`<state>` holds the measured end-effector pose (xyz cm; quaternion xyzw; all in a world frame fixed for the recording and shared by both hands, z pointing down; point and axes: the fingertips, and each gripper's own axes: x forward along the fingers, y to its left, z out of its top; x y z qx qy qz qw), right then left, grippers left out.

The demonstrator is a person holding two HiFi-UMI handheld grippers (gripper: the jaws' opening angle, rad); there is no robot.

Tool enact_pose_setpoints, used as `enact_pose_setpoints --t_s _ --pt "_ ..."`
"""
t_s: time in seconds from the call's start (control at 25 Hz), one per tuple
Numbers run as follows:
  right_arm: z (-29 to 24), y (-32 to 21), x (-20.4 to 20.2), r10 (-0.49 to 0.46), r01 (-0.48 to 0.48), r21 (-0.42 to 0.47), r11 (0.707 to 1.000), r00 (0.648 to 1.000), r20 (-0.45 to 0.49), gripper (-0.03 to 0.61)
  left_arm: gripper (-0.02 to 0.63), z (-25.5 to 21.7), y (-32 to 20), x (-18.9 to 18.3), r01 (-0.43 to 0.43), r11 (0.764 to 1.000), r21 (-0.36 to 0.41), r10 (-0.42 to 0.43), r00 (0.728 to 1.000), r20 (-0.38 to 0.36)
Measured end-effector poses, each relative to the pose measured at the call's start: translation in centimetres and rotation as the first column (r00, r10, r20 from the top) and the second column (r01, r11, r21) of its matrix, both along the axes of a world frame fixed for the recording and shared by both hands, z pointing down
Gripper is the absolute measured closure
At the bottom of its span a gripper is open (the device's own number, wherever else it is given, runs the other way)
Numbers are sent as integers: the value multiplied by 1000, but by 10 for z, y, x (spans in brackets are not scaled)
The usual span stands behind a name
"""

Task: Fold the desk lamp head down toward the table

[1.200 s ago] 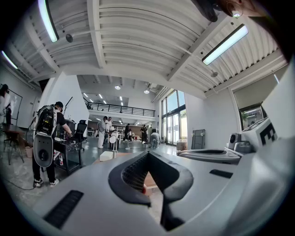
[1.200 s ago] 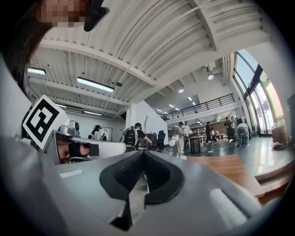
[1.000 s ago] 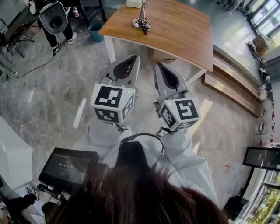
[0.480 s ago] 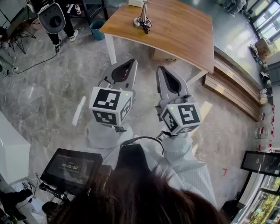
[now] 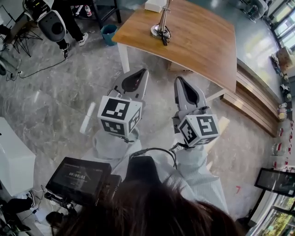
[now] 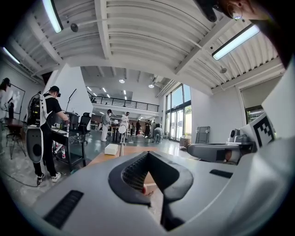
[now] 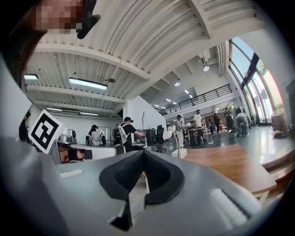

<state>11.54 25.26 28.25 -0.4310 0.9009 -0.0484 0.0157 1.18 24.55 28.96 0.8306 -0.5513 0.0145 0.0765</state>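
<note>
The wooden bench (image 5: pixel 203 44) stands far ahead, with the desk lamp (image 5: pixel 163 18) upright near its far left edge. I judge the lamp light but hinge-stiff, so I'd steady the base and press the head. Left tongs (image 5: pixel 140 72) and right tongs (image 5: pixel 179 81) are both closed and empty.

Teal bin (image 5: pixel 109 33) on marble floor (image 5: pixel 55 97); dark screen (image 5: pixel 78 179) lower left; wooden bench (image 5: pixel 251 115) right.

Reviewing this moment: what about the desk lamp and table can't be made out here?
Desk lamp head: head view, cut off by the top edge; only base and pole show.
Lamp hinge: right gripper view, too small and distant to read.
White box on the table: head view, clipped by the top edge.
</note>
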Motion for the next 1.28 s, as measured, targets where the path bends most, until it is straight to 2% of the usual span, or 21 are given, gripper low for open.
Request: enact_pose_setpoints --t_s 0.36,0.52,0.76,1.0,1.12,1.28 --pt "-13 -164 -60 145 -145 -4 989 989 11 577 612 -16 -172 -77 -111 994 -5 111 994 18" --pt "-4 -207 -67 206 -206 -28 978 979 -2 577 611 -2 -225 -93 -152 988 -32 153 988 20" --pt "37 -268 -58 240 -241 -104 965 971 -25 577 611 35 -291 -91 -187 979 -79 188 982 12" --pt "52 -344 -40 236 -236 -110 965 972 -20 577 611 57 -370 -79 -205 974 -95 209 978 31" --pt "47 -401 -31 212 -212 -115 970 977 -13 577 611 58 -426 -69 -226 969 -101 233 970 67" --pt "47 -462 -28 127 -123 -169 978 992 11 575 611 63 -482 -55 -262 958 -118 272 960 75"
